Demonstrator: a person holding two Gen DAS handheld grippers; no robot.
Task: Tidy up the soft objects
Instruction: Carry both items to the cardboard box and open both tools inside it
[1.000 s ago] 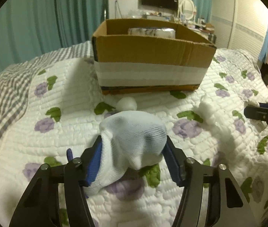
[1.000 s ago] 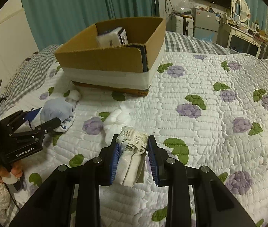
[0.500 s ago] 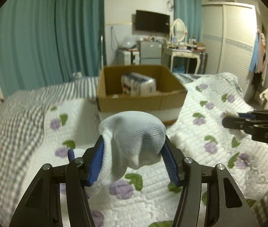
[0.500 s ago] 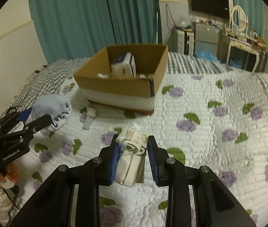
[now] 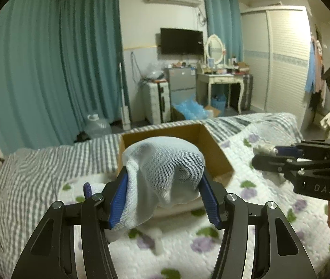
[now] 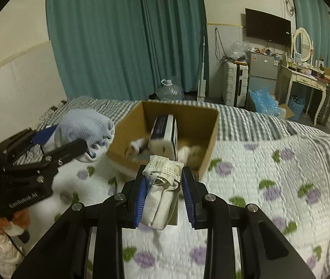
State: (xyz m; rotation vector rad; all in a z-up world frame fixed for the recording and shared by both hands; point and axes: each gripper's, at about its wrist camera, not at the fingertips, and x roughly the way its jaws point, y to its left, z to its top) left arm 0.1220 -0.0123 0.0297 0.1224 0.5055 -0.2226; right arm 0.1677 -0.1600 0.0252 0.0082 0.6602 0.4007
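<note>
The pale blue sock bundle (image 5: 165, 167) sits clamped between the blue pads of the left hand-held gripper (image 5: 163, 200), its loose end hanging below the jaws. The cream folded cloth (image 6: 162, 186) is pinched tight in the right hand-held gripper (image 6: 163, 195), jaws nearly together, with its lower part drooping toward the bed. Both are carried in the air above the quilted bed (image 6: 269, 186), short of the cardboard box (image 6: 209, 139), which stands toward the far edge of the bed and already holds a white and dark packet (image 6: 165, 134) and some blurred soft pieces.

The step in hand looks like carrying both items to the box and dropping them in. To do it well, each bundle should be brought fully past the near wall of the box before any release, so the hanging ends clear the rim instead of catching on it. The left bundle is bulky and springy, so it likely needs a wide opening to fall free. Aiming for the bare floor beside the upright packet would keep it from tipping. With the two tools close, going in one after the other should avoid a knock.
</note>
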